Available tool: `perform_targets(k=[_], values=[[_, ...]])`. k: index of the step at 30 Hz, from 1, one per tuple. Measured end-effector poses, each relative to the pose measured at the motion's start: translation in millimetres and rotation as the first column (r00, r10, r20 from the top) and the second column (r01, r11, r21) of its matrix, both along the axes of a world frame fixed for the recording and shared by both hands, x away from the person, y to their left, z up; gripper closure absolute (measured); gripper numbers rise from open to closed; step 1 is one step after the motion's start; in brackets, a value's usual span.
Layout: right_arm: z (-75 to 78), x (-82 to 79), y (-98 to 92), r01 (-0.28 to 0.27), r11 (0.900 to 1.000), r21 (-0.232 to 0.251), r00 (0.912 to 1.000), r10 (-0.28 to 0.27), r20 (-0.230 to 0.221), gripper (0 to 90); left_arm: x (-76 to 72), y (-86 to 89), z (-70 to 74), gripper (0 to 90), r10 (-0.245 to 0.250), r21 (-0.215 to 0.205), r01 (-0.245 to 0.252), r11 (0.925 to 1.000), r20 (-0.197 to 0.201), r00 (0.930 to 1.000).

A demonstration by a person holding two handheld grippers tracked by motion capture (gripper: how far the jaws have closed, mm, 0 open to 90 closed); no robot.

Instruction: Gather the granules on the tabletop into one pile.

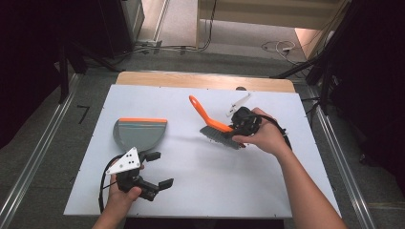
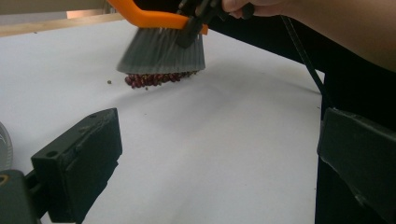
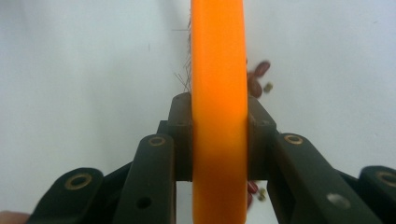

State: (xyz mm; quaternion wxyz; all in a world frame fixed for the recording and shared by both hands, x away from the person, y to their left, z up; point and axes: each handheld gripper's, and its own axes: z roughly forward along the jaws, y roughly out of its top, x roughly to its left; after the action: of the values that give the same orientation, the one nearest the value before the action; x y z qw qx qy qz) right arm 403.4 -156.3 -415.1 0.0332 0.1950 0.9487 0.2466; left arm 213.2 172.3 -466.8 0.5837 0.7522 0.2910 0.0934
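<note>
A hand brush with an orange back and handle (image 1: pixel 205 116) and grey bristles (image 2: pixel 161 53) stands bristles-down at the table's middle right. My right gripper (image 1: pixel 237 129) is shut on the brush's orange back (image 3: pixel 218 112), a pad pressing on each side. A small heap of dark red beans (image 2: pixel 154 79) lies under the bristle tips, and a few beans (image 3: pixel 258 77) peek out beside the orange back. A grey dustpan with an orange edge (image 1: pixel 139 131) lies at the left. Just in front of it, my left gripper (image 1: pixel 159 169) is open with nothing between its fingers (image 2: pixel 79 161).
The white table sheet (image 1: pixel 200 186) ends at a wooden strip (image 1: pixel 205 80) at the far side. A single greenish bean (image 2: pixel 109 82) lies apart from the heap. A cable (image 2: pixel 303 51) trails from the right gripper along the forearm.
</note>
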Motion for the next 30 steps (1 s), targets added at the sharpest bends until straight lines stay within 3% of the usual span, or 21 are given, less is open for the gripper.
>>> perform_targets(k=[2,3,4,5,6,7,8,9,10,12,13,14,17,19,20,21,22,27,30], values=[[1.7,-4.6,13.8,0.111,0.993,0.041,0.9931,-0.109,-0.043,68.3,0.0,-0.5,0.0,0.9,-0.001,0.000,0.001,1.0000,0.000,1.0000],[1.7,-4.6,13.8,0.111,0.993,0.041,0.9931,-0.109,-0.043,68.3,-0.3,-0.7,0.1,0.9,-0.002,0.000,0.002,1.0000,-0.001,1.0000],[1.4,-5.3,20.4,0.170,0.983,0.069,0.9832,-0.165,-0.078,68.3,-0.5,-0.7,0.3,0.9,-0.002,0.000,0.002,1.0000,-0.001,1.0000],[-3.3,-5.6,33.1,0.242,0.966,0.093,0.9661,-0.231,-0.115,68.4,-0.7,-0.7,0.3,0.9,-0.003,-0.002,0.003,1.0000,0.000,1.0000],[-3.3,-5.6,33.1,0.242,0.966,0.093,0.9661,-0.231,-0.115,68.4,-0.9,-0.6,0.4,0.9,-0.003,-0.005,0.003,1.0000,0.001,1.0000],[-7.3,-4.8,39.3,0.271,0.959,0.085,0.9580,-0.260,-0.121,68.4,-1.1,-0.4,0.4,0.9,-0.003,-0.004,0.003,1.0000,0.002,1.0000],[-16.9,-2.0,49.3,0.327,0.943,0.065,0.9363,-0.314,-0.156,68.4,-1.3,-0.1,0.5,0.9,-0.003,-0.003,0.003,1.0000,0.002,1.0000],[-21.8,-0.5,53.0,0.355,0.933,0.062,0.9241,-0.340,-0.175,68.4,-1.5,0.2,0.5,0.9,-0.003,-0.004,0.003,1.0000,0.002,1.0000],[-21.8,-0.5,53.0,0.355,0.933,0.062,0.9241,-0.340,-0.175,68.4,-1.5,0.6,0.6,0.9,-0.003,-0.002,0.003,1.0000,0.004,1.0000],[-30.0,3.9,56.8,0.402,0.913,0.067,0.8992,-0.379,-0.218,68.4,-1.6,1.4,0.8,0.9,-0.004,0.001,0.004,1.0000,0.003,1.0000],[-32.0,8.1,55.9,0.460,0.885,0.072,0.8683,-0.431,-0.245,68.4,-1.6,1.8,0.9,0.9,-0.004,0.001,0.004,1.0000,0.003,1.0000],[-32.0,8.1,55.9,0.460,0.885,0.072,0.8683,-0.431,-0.245,68.4,-1.7,2.1,0.9,0.9,-0.003,0.000,0.003,1.0000,0.004,1.0000],[-33.4,13.5,48.5,0.504,0.862,0.051,0.8366,-0.473,-0.276,68.4,-1.8,2.4,0.8,1.0,-0.001,-0.005,0.001,1.0000,0.005,1.0000],[-33.0,14.3,41.3,0.525,0.850,0.042,0.8219,-0.494,-0.284,68.4,-1.5,2.5,0.9,1.0,-0.002,-0.002,0.002,1.0000,0.002,1.0000],[-32.9,14.6,36.9,0.531,0.847,0.039,0.8187,-0.500,-0.282,68.4,-1.2,2.2,0.6,1.0,-0.004,-0.003,0.004,1.0000,0.002,1.0000],[-32.9,14.8,27.8,0.546,0.837,0.036,0.8071,-0.515,-0.289,68.4,-1.0,1.9,0.5,1.0,-0.006,-0.003,0.006,1.0000,0.001,1.0000],[-32.9,14.8,27.8,0.546,0.837,0.036,0.8071,-0.515,-0.289,68.4,-0.9,1.5,0.4,1.0,-0.006,-0.003,0.006,1.0000,0.002,1.0000],[-34.0,13.1,9.1,0.577,0.816,0.035,0.7840,-0.542,-0.303,68.3,-0.9,-0.4,0.3,1.2,-0.005,-0.002,0.005,1.0000,-0.001,1.0000],[-34.0,11.8,2.5,0.582,0.812,0.035,0.7814,-0.547,-0.301,68.3,-1.0,-0.7,0.5,1.2,-0.005,-0.001,0.005,1.0000,-0.001,1.0000]])
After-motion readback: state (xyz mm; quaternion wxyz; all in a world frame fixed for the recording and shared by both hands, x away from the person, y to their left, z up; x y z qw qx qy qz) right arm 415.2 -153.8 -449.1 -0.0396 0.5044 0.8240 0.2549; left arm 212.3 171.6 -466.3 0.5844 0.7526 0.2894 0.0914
